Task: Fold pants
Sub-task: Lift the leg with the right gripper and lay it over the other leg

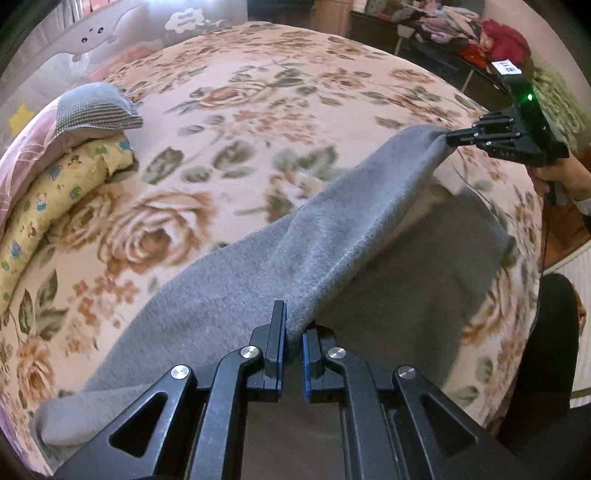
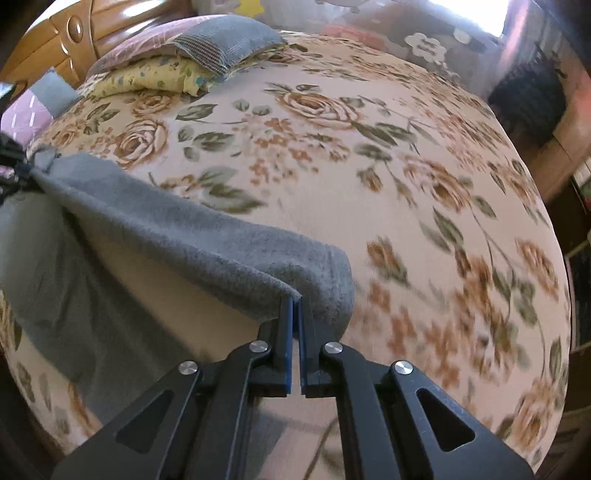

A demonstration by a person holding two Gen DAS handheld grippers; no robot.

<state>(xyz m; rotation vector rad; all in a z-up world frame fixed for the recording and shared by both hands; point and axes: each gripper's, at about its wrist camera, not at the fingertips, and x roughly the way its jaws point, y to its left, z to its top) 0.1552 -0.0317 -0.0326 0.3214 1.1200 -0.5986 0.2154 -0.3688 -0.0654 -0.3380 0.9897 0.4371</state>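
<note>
The grey fleece pants point(image 1: 229, 295) hang stretched above the floral bed cover point(image 1: 258, 110), held at both ends. My left gripper point(image 1: 293, 325) is shut on one edge of the pants at the bottom of the left wrist view. My right gripper point(image 1: 452, 139) shows there at the upper right, shut on the far end. In the right wrist view my right gripper point(image 2: 296, 301) pinches the pants point(image 2: 192, 229) edge, and the left gripper point(image 2: 14, 173) holds the other end at the left edge. The lower part of the pants drapes onto the bed.
A grey knit item point(image 1: 96, 107) lies on a yellow patterned pillow point(image 1: 55, 199) and pink bedding at the head of the bed. A wooden headboard point(image 2: 55, 40) stands behind. A dark table with piled clothes point(image 1: 461, 29) stands beyond the bed. A crib panel point(image 1: 92, 37) is at the far side.
</note>
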